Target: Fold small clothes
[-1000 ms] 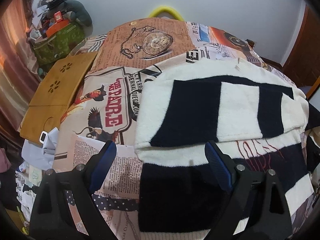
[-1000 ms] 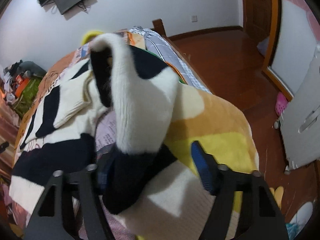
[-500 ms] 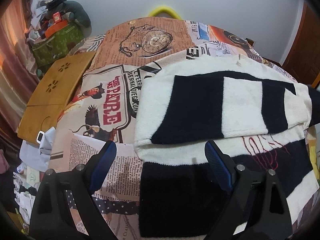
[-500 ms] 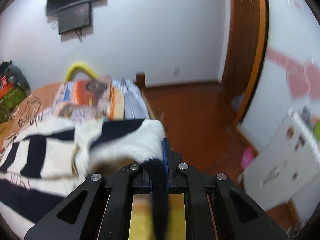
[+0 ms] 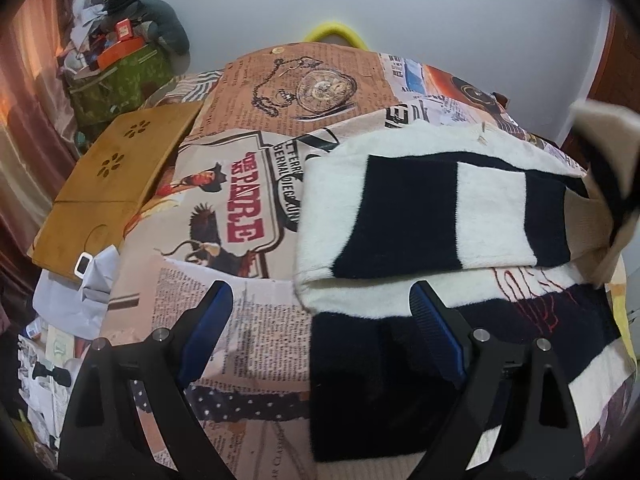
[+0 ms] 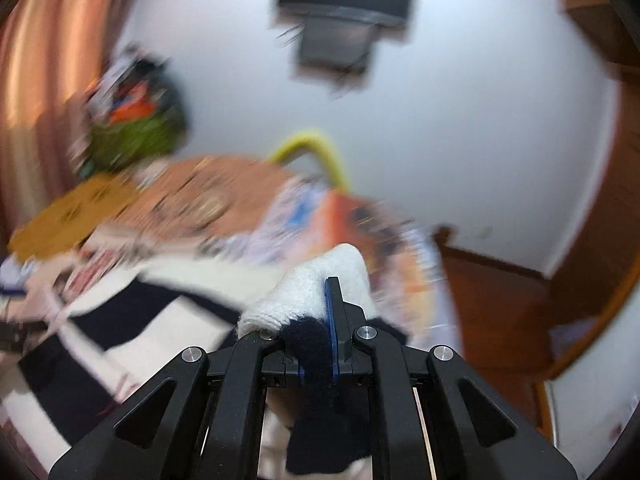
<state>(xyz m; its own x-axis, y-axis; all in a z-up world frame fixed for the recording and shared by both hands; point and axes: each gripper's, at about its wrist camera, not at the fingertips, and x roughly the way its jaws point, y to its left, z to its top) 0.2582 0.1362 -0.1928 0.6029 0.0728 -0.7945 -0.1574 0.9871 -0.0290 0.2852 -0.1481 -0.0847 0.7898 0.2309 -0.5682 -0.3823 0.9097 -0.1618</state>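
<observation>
A small black-and-white striped sweater (image 5: 432, 216) lies on the printed bedspread (image 5: 240, 208), one sleeve folded across its body. My left gripper (image 5: 320, 324) is open and empty, hovering just above the sweater's near left edge. My right gripper (image 6: 318, 316) is shut on the sweater's other sleeve (image 6: 320, 280) and holds it lifted above the bed. That lifted sleeve also shows blurred at the right edge of the left wrist view (image 5: 604, 176). The right wrist view is motion-blurred.
A wooden lap tray (image 5: 108, 184) lies at the bed's left side, with white cloth (image 5: 80, 292) below it. A green bag of clutter (image 5: 116, 76) stands in the far left corner. A yellow hoop (image 5: 332, 32) is behind the bed. Wooden floor (image 6: 492, 320) lies to the right.
My right gripper has closed on the sleeve, lifted it, and swung it leftward over the sweater. The left gripper has stayed open and nearly still.
</observation>
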